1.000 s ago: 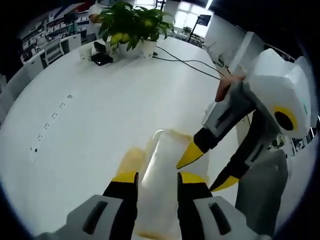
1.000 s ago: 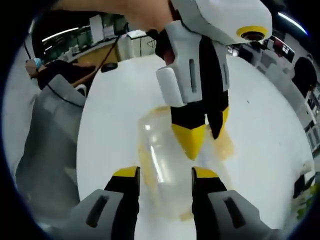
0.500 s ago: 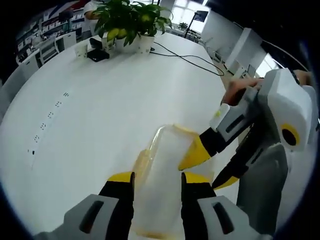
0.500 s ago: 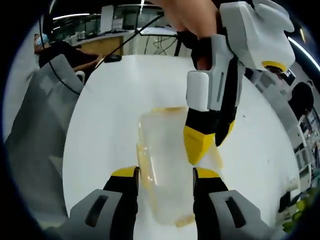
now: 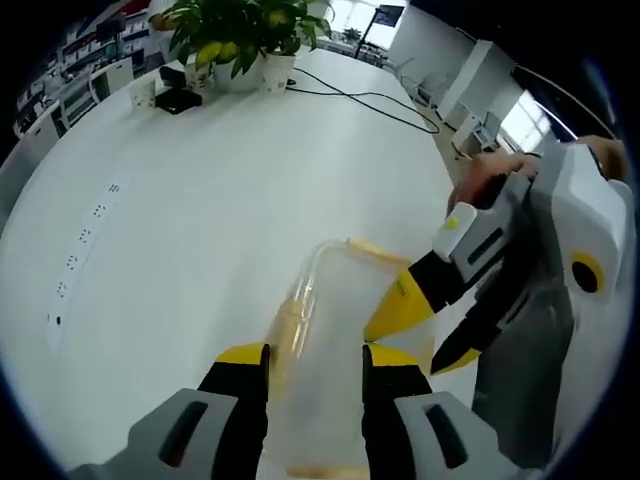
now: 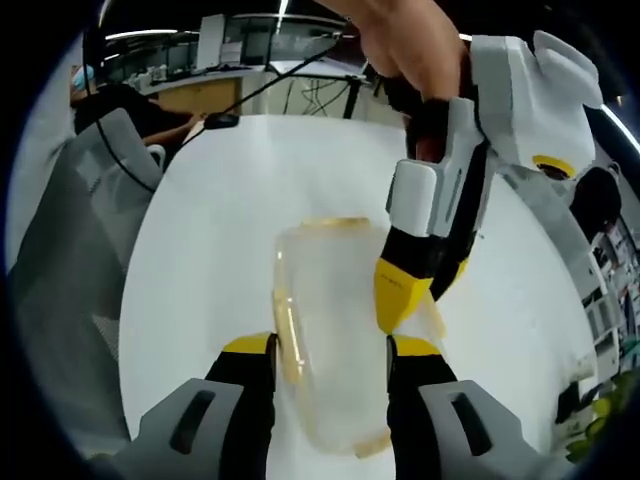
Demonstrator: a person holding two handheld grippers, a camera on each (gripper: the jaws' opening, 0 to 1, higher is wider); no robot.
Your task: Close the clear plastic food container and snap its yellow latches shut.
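The clear plastic container (image 5: 320,330) lies on the white table (image 5: 200,200), with a yellow latch (image 5: 285,325) along its left side. My left gripper (image 5: 315,355) is open and the container shows in the gap between its jaws. From the right, the right gripper (image 5: 425,335) points its yellow tips at the container's right edge. In the right gripper view the container (image 6: 330,330) lies between the open jaws of my right gripper (image 6: 330,345), its yellow latch (image 6: 288,335) on the left. The left gripper (image 6: 420,290) reaches down at its right rim. Whether any pad touches it is unclear.
A potted plant (image 5: 240,30), a small dark device (image 5: 170,100) and a black cable (image 5: 370,98) sit at the table's far end. A grey chair (image 6: 70,260) stands at the table's edge. A hand (image 6: 410,50) holds the left gripper.
In the right gripper view the left gripper has slid from over the container's middle to its right edge. Both views have shifted slightly; the jaw gaps look the same.
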